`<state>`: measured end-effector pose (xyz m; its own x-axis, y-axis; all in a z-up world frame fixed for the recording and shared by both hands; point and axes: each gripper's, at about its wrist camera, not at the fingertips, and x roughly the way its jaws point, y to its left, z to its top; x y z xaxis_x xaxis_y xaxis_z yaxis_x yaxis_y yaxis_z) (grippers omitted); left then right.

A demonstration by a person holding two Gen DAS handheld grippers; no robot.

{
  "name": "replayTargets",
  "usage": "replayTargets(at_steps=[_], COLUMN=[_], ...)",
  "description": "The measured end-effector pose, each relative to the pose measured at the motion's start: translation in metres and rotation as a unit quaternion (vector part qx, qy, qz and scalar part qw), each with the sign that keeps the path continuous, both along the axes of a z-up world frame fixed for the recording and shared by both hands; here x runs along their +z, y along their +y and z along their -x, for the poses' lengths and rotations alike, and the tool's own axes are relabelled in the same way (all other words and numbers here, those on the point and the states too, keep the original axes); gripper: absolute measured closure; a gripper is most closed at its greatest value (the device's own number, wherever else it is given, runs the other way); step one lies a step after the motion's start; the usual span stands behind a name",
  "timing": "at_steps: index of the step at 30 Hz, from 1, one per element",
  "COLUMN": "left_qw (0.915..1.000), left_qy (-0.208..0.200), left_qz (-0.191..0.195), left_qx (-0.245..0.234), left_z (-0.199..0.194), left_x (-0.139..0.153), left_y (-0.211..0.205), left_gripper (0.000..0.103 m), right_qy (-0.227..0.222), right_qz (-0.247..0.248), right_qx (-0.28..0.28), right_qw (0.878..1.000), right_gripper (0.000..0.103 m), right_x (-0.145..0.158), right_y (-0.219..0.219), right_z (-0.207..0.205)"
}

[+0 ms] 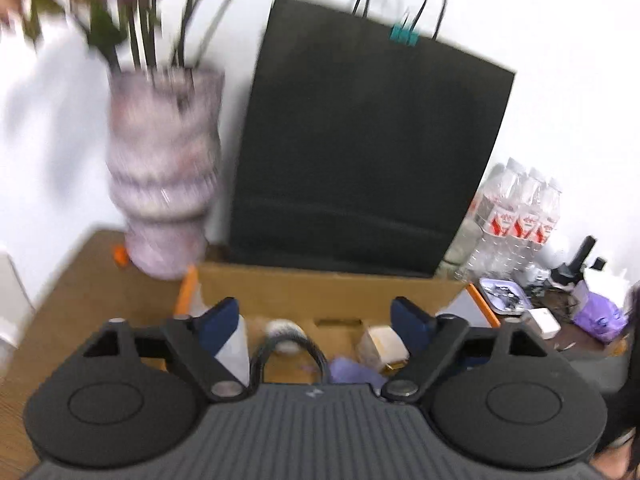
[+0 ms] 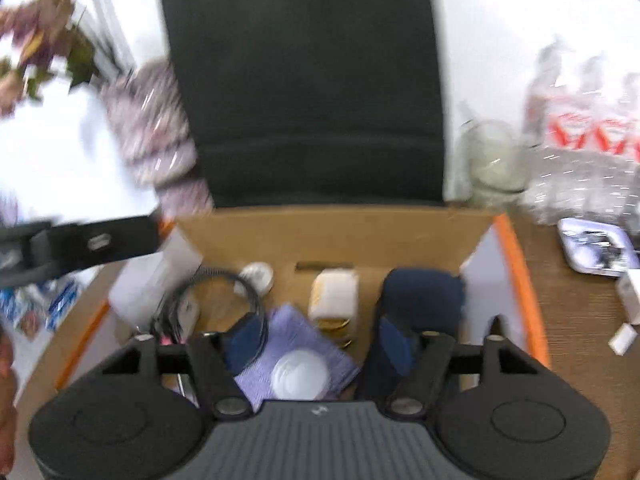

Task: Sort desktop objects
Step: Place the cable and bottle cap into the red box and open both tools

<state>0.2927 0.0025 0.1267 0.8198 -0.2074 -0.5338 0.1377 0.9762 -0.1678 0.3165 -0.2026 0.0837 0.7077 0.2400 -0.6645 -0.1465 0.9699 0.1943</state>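
Right tongs (image 2: 320, 340) standing spread, pinching nothing, over purple cloth (image 2: 296, 340) | left tongs (image 1: 316, 324) spread too | cloth appearing soft, light: pinching a free corner advised | cardboard box (image 2: 340, 232) receiving.

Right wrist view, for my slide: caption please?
Open right claw above cardboard box holding cable, purple cloth.

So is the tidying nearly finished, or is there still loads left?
Partly done. The cardboard box already holds a black cable, a purple cloth, a white round lid and a dark blue item. Nothing is in hand: the left gripper and the right gripper both have open, empty fingers. Left outside the box: a small tray and little white boxes.
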Motion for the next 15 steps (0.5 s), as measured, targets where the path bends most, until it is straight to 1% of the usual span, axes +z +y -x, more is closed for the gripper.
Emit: replayTargets(at_steps=[1, 2, 3, 4, 7, 8, 10, 15], left_qw=[0.9998, 0.9991, 0.9979, 0.9963, 0.9910, 0.9893, 0.9871, 0.9866], left_qy=[-0.004, -0.003, 0.000, 0.002, 0.002, 0.004, 0.015, 0.031], left_qz=[-0.020, -0.040, -0.059, -0.078, -0.127, -0.138, -0.150, -0.143], left_qx=[0.007, 0.016, 0.027, 0.035, 0.043, 0.046, 0.055, 0.073], left_z=[0.006, 0.010, 0.013, 0.020, 0.041, 0.049, 0.064, 0.113], left_x=[0.006, 0.011, 0.014, 0.016, 0.016, 0.016, 0.013, 0.002], left_y=[-0.002, -0.004, -0.005, -0.006, -0.005, -0.004, -0.003, 0.001], left_gripper=[0.010, 0.004, 0.002, 0.002, 0.000, 0.000, 0.000, 0.000], right_qy=[0.001, 0.003, 0.004, 0.004, -0.006, -0.007, -0.005, -0.013], right_qz=[0.005, 0.011, 0.018, 0.025, 0.038, 0.040, 0.039, 0.038], right_qx=[-0.007, -0.011, -0.013, -0.018, -0.033, -0.037, -0.042, -0.041], right_qw=[1.000, 1.000, 1.000, 1.000, 0.999, 0.999, 0.998, 0.998], right_gripper=[0.029, 0.029, 0.027, 0.023, 0.017, 0.017, 0.017, 0.016], right_x=[0.005, 0.009, 0.013, 0.018, 0.030, 0.032, 0.036, 0.036], right_y=[-0.004, -0.007, -0.009, -0.012, -0.021, -0.024, -0.030, -0.033], right_z=[0.004, 0.008, 0.014, 0.020, 0.044, 0.051, 0.066, 0.113])
